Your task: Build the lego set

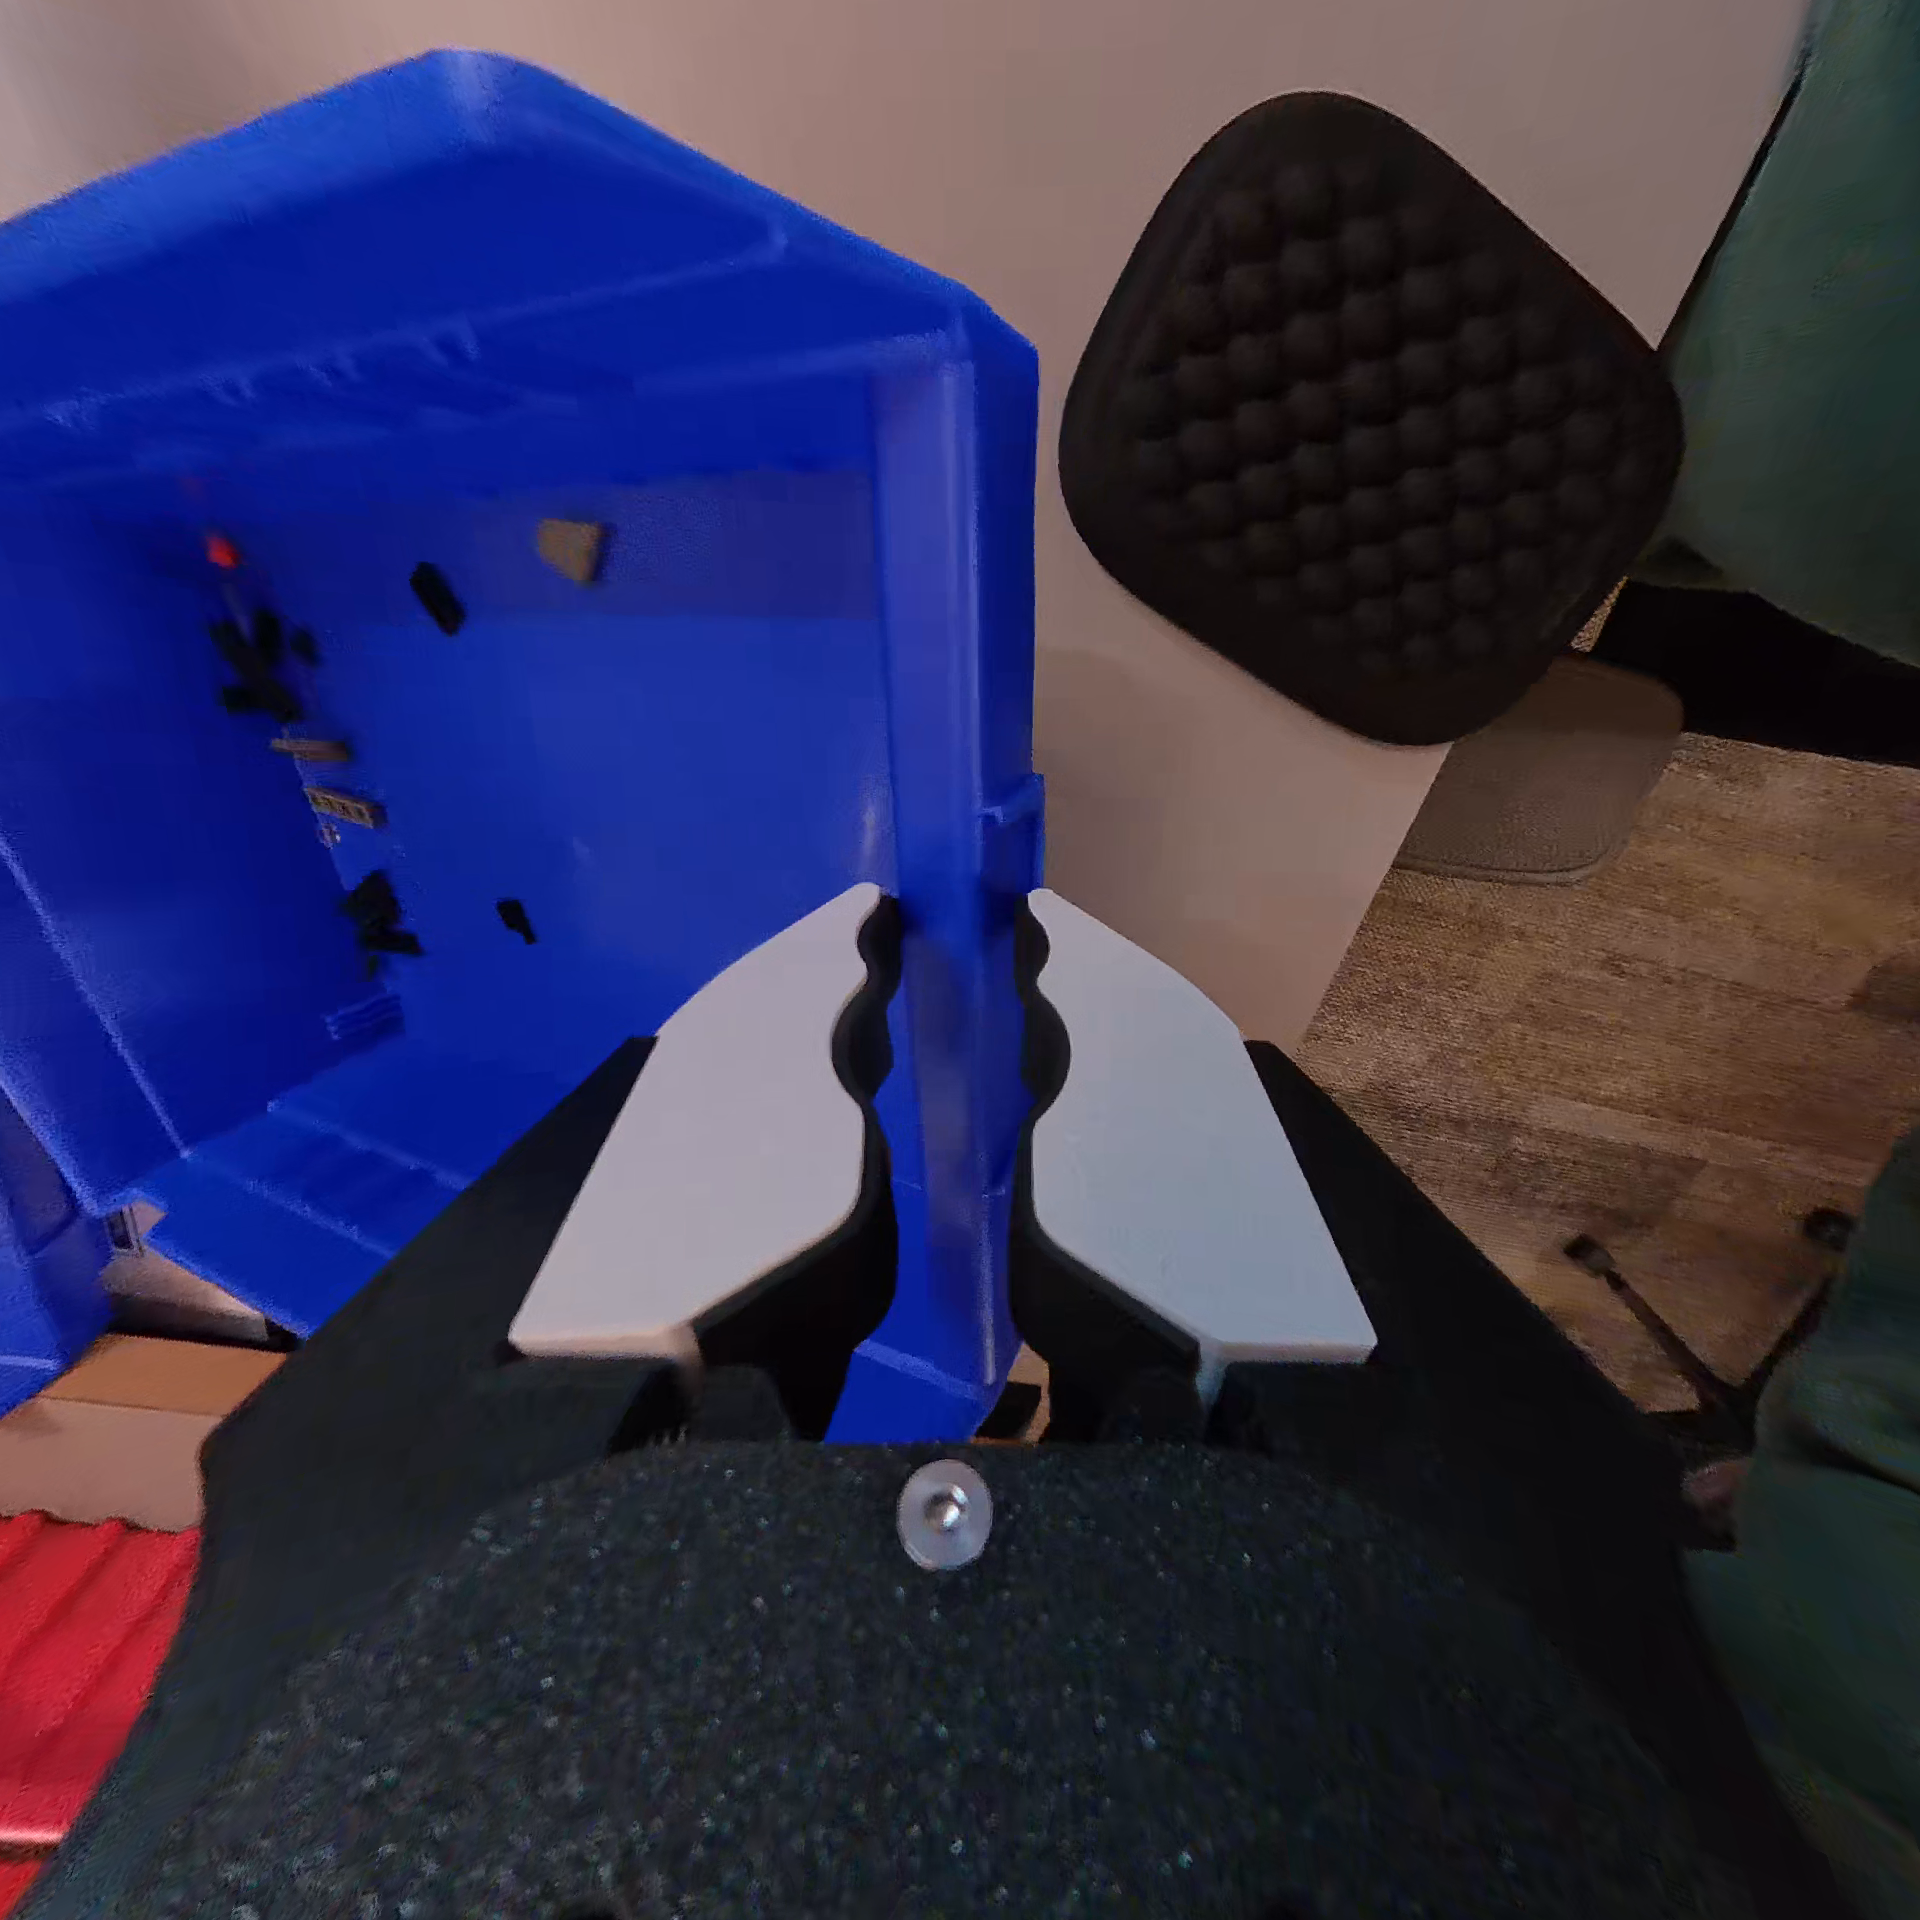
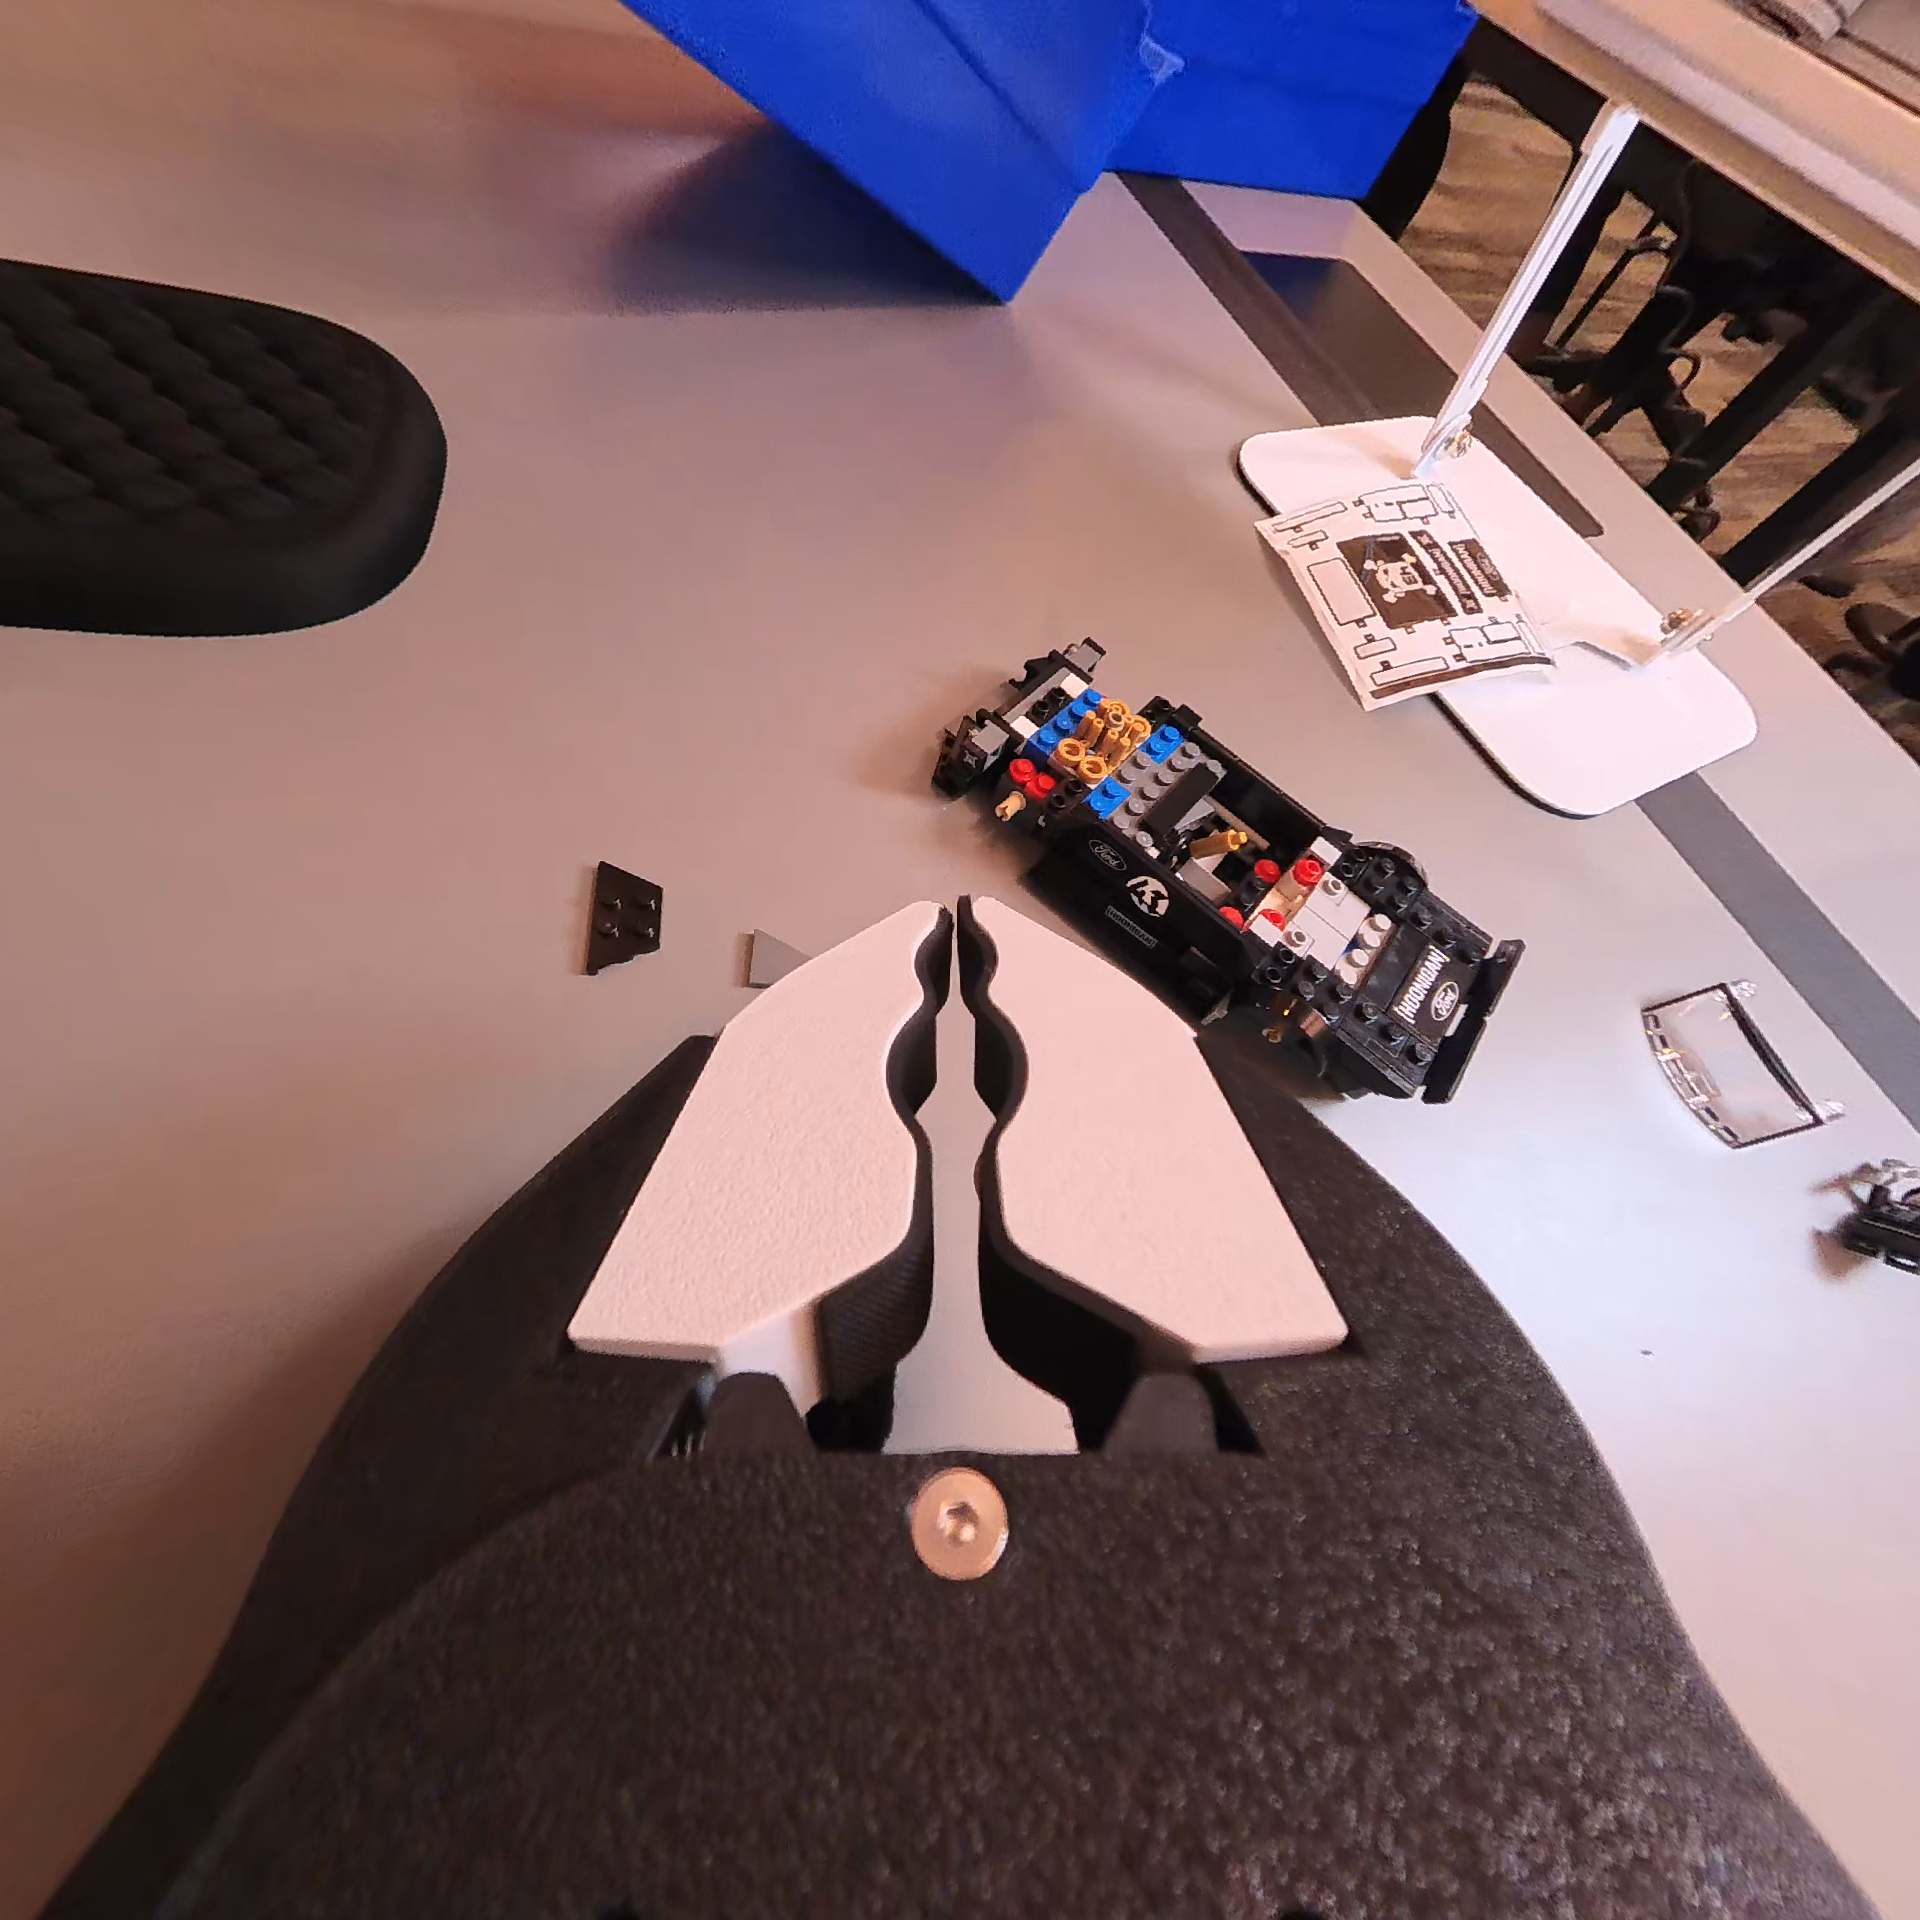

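Left gripper [image 1: 954, 914]: the side wall of the blue bin [image 1: 540, 436] is pinched between its 2 white fingers [image 1: 727, 1122], the black pads being pressed on either face of the wall.
Blue bin: it is held tilted, so that its open inside is turned toward the left wrist camera; in the right wrist view its underside [image 2: 935, 114] is seen raised at the far end of the table.
Loose pieces in the bin: small black parts [image 1: 379, 914], a tan wedge [image 1: 571, 549], a red part [image 1: 218, 548] and 2 flat grey-tan plates [image 1: 343, 805] are seen spread over the bin's floor, mostly toward its left; finer detail is blurred.
Right gripper [image 2: 956, 914]: its fingers [image 2: 790, 1132] are drawn almost together with only a thin slit between the tips, and nothing is gripped.
Lego car [image 2: 1216, 873]: the partly built black model is laid on the grey table [image 2: 727, 623], just right of the right gripper's tips, with blue, red, tan and grey bricks exposed on top.
Black wedge plate [image 2: 621, 916]: it is lying on the table left of the right gripper's tips, apart from the car.
Grey piece [image 2: 767, 956]: a small flat piece is partly hidden behind the left finger of the right gripper.
Clear windscreen part [image 2: 1730, 1065]: it is placed on the table right of the car.
Sticker sheet [image 2: 1397, 597]: it is resting on the base of a white stand [image 2: 1621, 717].
Black cushioned pad [image 1: 1361, 416]: it is lying on the table beside the bin.
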### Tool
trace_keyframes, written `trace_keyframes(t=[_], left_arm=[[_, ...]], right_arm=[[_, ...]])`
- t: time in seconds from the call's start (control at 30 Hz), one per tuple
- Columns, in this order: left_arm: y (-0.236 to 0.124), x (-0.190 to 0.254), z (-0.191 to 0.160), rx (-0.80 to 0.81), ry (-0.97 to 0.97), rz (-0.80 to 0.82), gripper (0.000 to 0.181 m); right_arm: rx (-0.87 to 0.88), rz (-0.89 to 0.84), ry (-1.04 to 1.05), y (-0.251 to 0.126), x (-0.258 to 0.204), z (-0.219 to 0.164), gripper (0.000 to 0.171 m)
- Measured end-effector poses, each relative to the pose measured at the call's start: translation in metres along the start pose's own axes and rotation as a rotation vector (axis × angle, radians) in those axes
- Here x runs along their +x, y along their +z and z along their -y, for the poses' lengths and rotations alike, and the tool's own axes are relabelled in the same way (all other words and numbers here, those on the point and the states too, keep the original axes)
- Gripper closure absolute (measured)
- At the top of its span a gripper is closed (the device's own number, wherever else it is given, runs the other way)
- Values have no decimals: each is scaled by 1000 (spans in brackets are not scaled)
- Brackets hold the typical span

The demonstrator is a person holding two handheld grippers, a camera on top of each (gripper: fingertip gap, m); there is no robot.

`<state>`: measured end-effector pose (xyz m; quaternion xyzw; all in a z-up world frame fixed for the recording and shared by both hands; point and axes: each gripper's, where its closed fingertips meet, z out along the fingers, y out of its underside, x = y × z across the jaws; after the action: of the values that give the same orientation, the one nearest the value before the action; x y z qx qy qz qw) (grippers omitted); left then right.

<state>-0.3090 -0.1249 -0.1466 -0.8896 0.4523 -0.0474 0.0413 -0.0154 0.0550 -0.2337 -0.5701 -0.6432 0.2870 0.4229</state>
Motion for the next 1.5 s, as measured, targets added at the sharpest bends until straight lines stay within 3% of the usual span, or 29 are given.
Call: trace_keyframes(t=[0.17, 0.4, 0.53, 0.77, 0.87, 0.93, 1.0, 1.1, 1.23, 1.37, 1.5], left_arm=[[23, 2, 16, 55, 6, 63, 161], [86, -16, 43, 119, -123, 403, 161], [109, -20, 54, 160, -177, 497, 161], [125, -28, 62, 186, -182, 601, 160], [111, -19, 73, 296, -203, 509, 146], [73, -21, 86, 511, -295, 433, 143], [25, -40, 88, 732, -392, 428, 143], [-9, -88, 66, 830, -522, 479, 143], [9, -154, 49, 734, -651, 420, 140], [68, -199, 47, 499, -673, 293, 137], [125, -213, 39, 224, -605, 216, 134]], right_arm=[[-6, 4, -4, 1, -1, -1, 170], [-9, 2, 2, 3, -1, -2, 170], [-14, 11, 2, 6, -3, -3, 170], [-18, 10, 8, 7, -2, -4, 170], [-16, 9, 7, 6, -2, -4, 170], [-11, 7, 9, 5, -1, -3, 170], [-7, 7, 11, 4, -1, -3, 170], [-3, 10, 7, 5, -2, -2, 170], [1, 7, 0, 4, -2, 0, 170], [7, -12, -2, -1, 2, 2, 170], [18, -39, 4, -8, 9, 2, 170]])
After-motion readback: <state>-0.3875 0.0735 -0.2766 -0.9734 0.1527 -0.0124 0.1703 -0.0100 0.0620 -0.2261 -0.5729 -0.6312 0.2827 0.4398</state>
